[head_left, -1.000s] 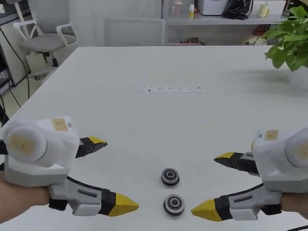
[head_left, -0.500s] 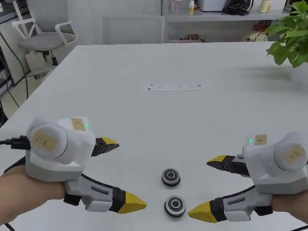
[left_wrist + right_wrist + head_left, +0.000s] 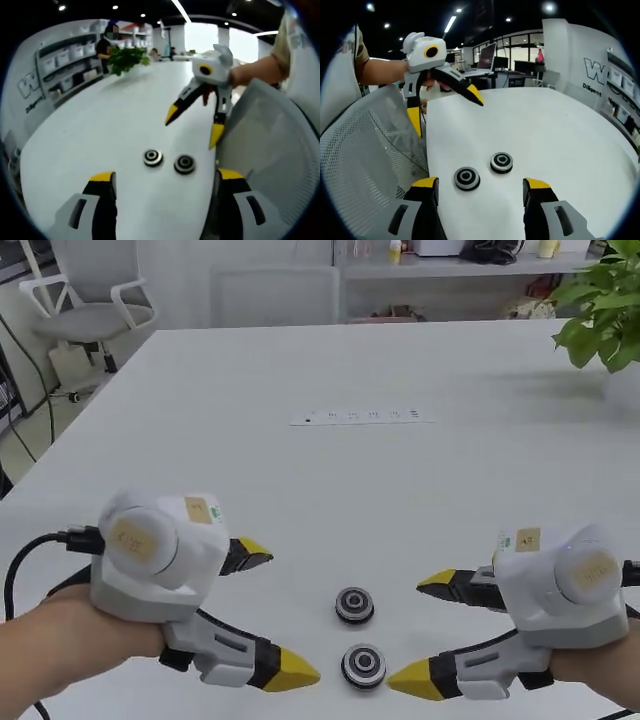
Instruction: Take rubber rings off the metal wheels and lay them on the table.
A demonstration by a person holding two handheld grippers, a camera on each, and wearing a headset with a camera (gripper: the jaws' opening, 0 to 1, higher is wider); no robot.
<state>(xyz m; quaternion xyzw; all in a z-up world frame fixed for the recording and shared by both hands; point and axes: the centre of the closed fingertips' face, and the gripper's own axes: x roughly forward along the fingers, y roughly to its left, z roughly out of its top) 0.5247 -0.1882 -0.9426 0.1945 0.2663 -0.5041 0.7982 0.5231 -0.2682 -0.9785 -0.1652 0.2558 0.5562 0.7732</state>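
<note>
Both grippers have drawn in toward the wheels since a second ago. The left gripper (image 3: 278,612) and right gripper (image 3: 418,630) hover over the white table (image 3: 350,490) with jaws spread wide, holding nothing (yellow tips facing inward). Between them lie the far wheel (image 3: 354,605) and near wheel (image 3: 363,665), apart, dark rubber rings (image 3: 457,178) on both.

I've got the left claw (image 3: 288,615) and right claw (image 3: 410,630) both spread wide, tips facing across the tabletop (image 3: 340,490). One metal wheel (image 3: 363,665) lies between their lower tips, touching neither; a second wheel (image 3: 354,605) sits just beyond it, between the upper tips.
</note>
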